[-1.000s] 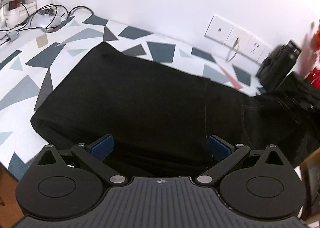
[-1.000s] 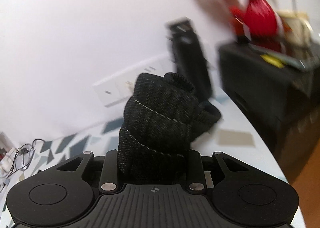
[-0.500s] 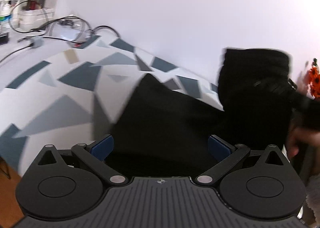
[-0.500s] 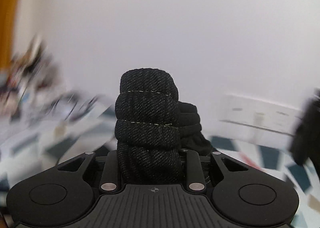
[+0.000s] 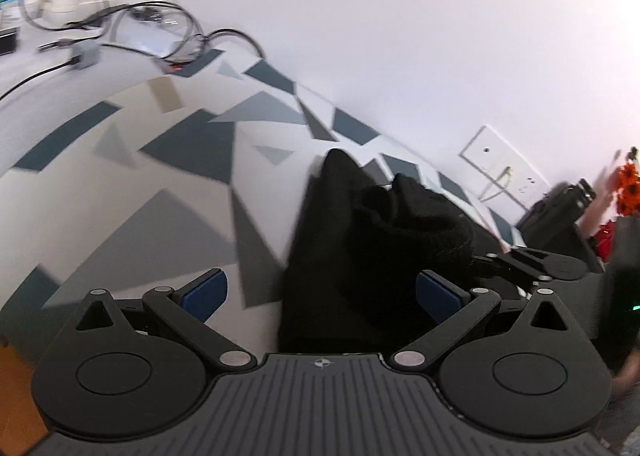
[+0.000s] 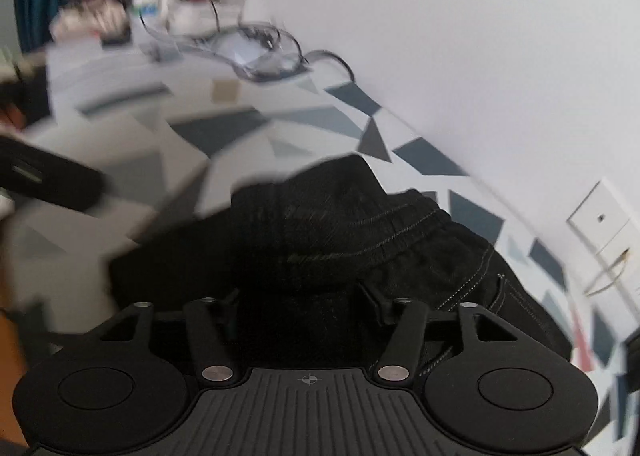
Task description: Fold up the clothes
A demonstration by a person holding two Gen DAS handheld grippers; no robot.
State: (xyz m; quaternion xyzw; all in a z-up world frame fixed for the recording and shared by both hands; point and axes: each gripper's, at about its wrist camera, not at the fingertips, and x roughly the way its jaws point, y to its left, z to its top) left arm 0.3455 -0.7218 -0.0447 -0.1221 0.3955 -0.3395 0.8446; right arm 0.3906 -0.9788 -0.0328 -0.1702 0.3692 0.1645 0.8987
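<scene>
Against a plain white wall [image 5: 400,36], a counter [image 5: 140,184] covered with a white cloth printed in grey and dark-blue angular shapes is seen in both wrist views. White wall sockets [image 5: 500,164] are set in the wall just above the counter, with a thin cable hanging from one. Farther along the wall from the sockets, loops of black cable [image 5: 168,28] and a blurred clutter of boxes are seen at the counter's far end. On the other side of the sockets, a black object [image 5: 560,204] and orange flowers [image 5: 630,188] are seen, both blurred.

A pair of black denim trousers [image 6: 360,240] is laid on the counter, near the wall and below the sockets. Pale stitching is seen along its gathered waistband and down a seam, and the cloth is bunched in a heap rather than flat.

The left gripper [image 5: 320,292] is held with its blue-padded fingers [image 5: 204,292] spread wide, over the near edge of the trousers, with nothing gripped. The right gripper [image 6: 304,296] is pressed into the dark cloth with its jaws partly apart; whether cloth is pinched cannot be told, as the fingertips are buried in black fabric.
</scene>
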